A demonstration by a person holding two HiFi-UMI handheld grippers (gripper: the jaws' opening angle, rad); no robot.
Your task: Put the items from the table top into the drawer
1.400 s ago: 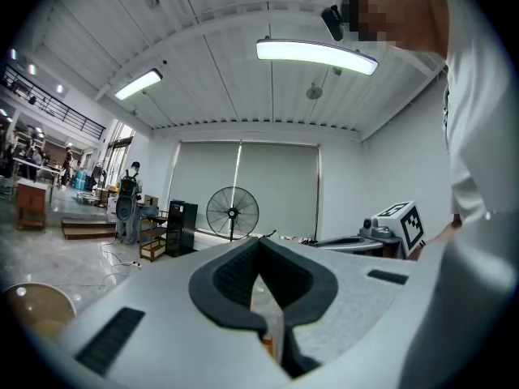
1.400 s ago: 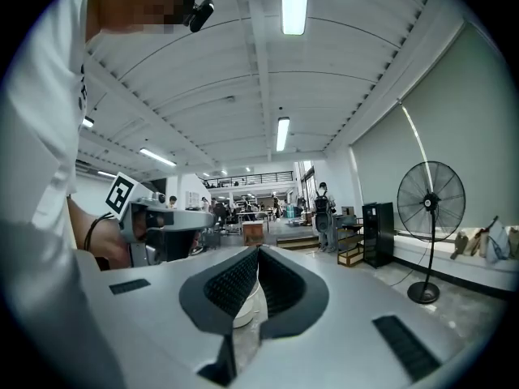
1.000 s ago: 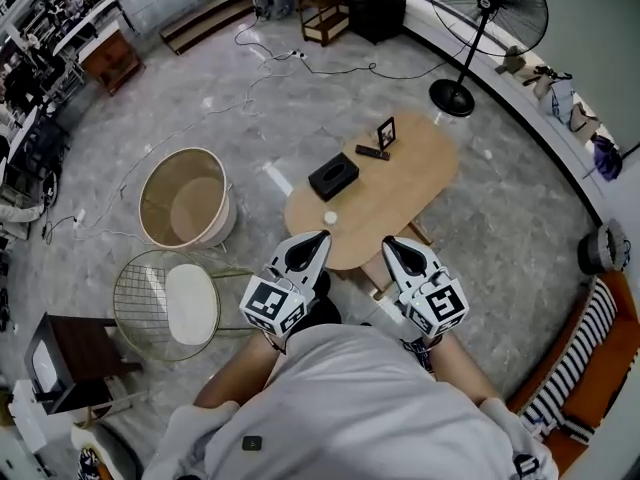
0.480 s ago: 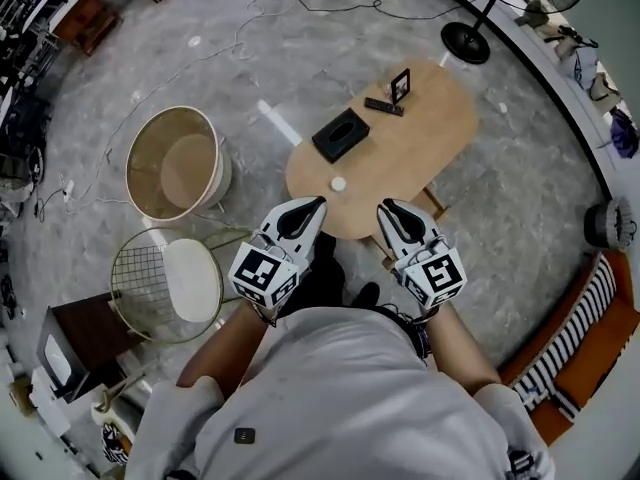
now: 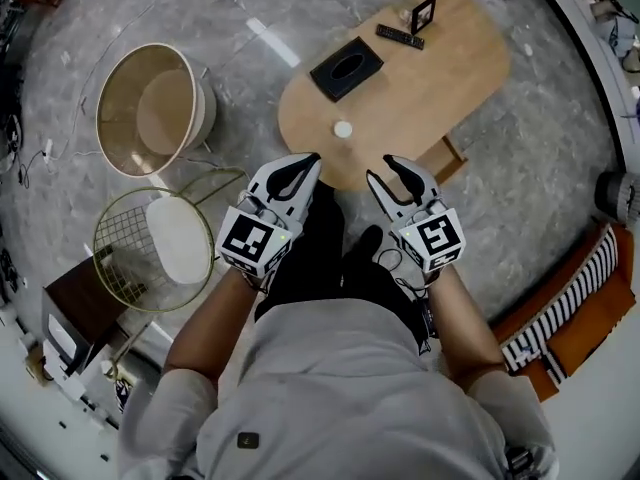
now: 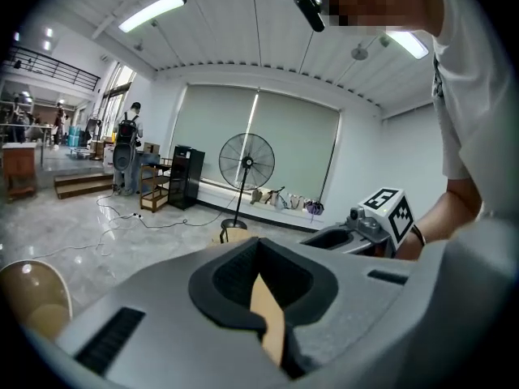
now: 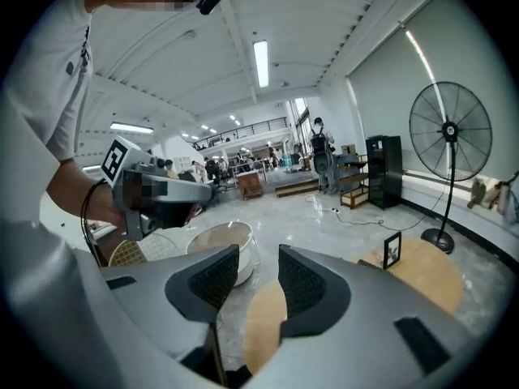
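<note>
"What of the table (image 5: 440,98) and the grippers?"
"Both hovered off its near edge. The left gripper (image 5: 306,160) was closed and empty. The right gripper (image 5: 385,171) had just been opening its jaws, with nothing between them."
"And the items?"
"All were on top: the black tissue box (image 5: 346,68), the remote (image 5: 399,36), the picture frame (image 5: 423,14) and the small white disc (image 5: 343,129)."

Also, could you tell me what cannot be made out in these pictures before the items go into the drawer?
- Drawer: in the head view only a wooden corner shows under the table. The tabletop hides the rest, so I cannot tell whether it is open or shut.
- Small white item: head view, too small to identify.
- Picture frame: right gripper view, its picture is too small to read.
</note>
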